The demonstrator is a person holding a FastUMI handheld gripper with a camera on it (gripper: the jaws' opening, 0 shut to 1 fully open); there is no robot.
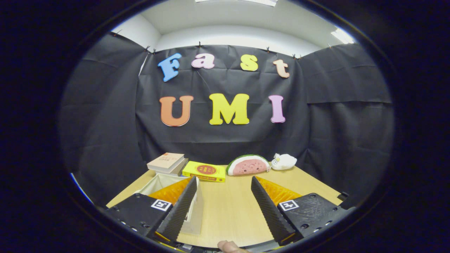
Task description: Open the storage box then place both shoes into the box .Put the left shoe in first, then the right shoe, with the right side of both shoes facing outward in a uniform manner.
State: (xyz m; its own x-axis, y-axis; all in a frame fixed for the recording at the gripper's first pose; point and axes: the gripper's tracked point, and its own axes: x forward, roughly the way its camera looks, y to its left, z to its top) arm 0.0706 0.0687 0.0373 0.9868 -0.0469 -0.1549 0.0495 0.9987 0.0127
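Between the two ribbed black fingers (182, 207) lies a broad stretch of bare wooden table (228, 211); the gripper (224, 211) stands wide open and holds nothing. Each finger carries an orange backing and, on its black base, a small square marker.

Just behind and under the left finger sits the storage box (165, 184), a pale, cream-coloured container. Its top looks open, since a pale inner wall shows, though the finger hides most of it. One light corner of the box drops down beside the left finger's inner face, so the box lies to the left of the gap and not inside it.

Beyond the fingers, at the far edge of the table, a row of things rests against the black cloth wall: two stacked books (167, 163) on the left, a flat yellow box (204, 172) next to them, a watermelon-slice plush (248, 165) at the middle, and a small white plush toy (284, 161) touching its right end.

At the near edge, below the gap between the fingers, a fingertip (229, 245) of the person shows.
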